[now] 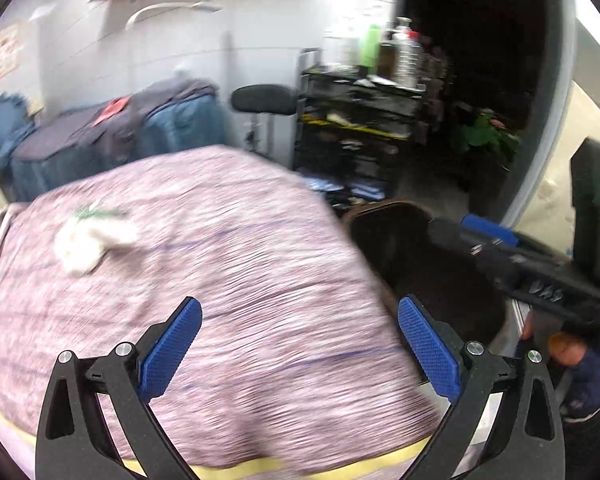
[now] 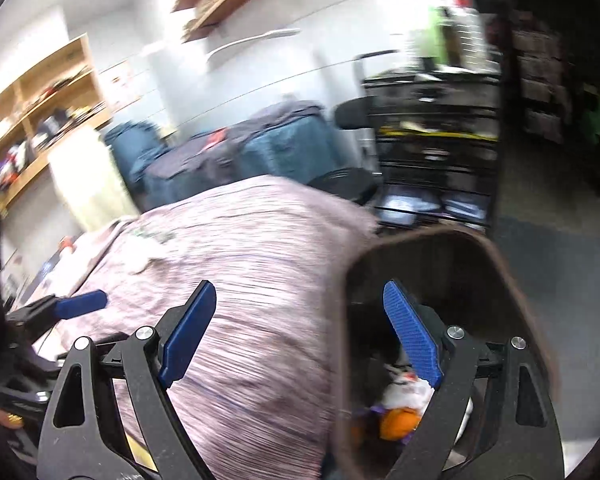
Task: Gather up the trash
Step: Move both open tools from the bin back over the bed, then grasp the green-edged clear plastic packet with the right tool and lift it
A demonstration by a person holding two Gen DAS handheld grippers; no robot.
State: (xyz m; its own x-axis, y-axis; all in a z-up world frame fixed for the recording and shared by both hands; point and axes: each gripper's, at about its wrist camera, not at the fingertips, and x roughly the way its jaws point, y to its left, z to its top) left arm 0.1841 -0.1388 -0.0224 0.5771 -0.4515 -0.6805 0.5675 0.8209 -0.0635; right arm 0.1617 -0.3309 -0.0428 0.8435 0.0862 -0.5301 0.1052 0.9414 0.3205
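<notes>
A crumpled white tissue (image 1: 88,242) with a green scrap lies on the pink patterned tablecloth (image 1: 228,264), far left of my left gripper (image 1: 300,344), which is open and empty above the cloth. The tissue also shows in the right wrist view (image 2: 142,258). A dark brown bin (image 2: 496,280) stands at the table's right side; it holds white and orange trash (image 2: 402,408). My right gripper (image 2: 298,328) is open and empty over the bin's rim. The right gripper also shows in the left wrist view (image 1: 496,252), above the bin (image 1: 412,248).
Blue and grey suitcases (image 1: 112,136) stand beyond the table by the white wall. A black stool (image 1: 264,100) and a black rack (image 1: 356,128) with bottles stand at the back right. Wooden shelves (image 2: 40,112) are at the left. Both views are motion-blurred.
</notes>
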